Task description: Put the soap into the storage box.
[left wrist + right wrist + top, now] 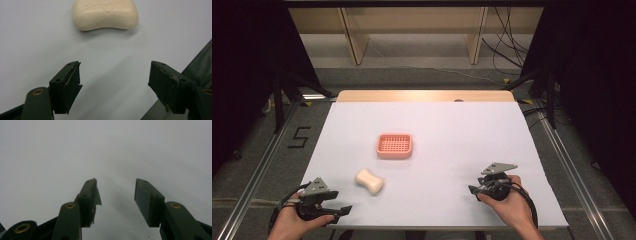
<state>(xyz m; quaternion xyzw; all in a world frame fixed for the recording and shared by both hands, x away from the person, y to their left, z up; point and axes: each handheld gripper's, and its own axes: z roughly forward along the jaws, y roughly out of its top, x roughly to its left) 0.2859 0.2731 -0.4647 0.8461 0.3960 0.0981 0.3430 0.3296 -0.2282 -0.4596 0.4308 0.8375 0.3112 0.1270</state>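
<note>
- Nearest me, left hand-held gripper (343,210) released, jaws wide.
- Soap bar (369,181) lies on the surface just far-right of it, long axis crosswise, near the pink dish (394,146).
- Right hand-held gripper (472,189), also released, sits farther off.

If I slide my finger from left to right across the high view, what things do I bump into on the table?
left gripper → bar of soap → pink soap dish → right gripper
</note>
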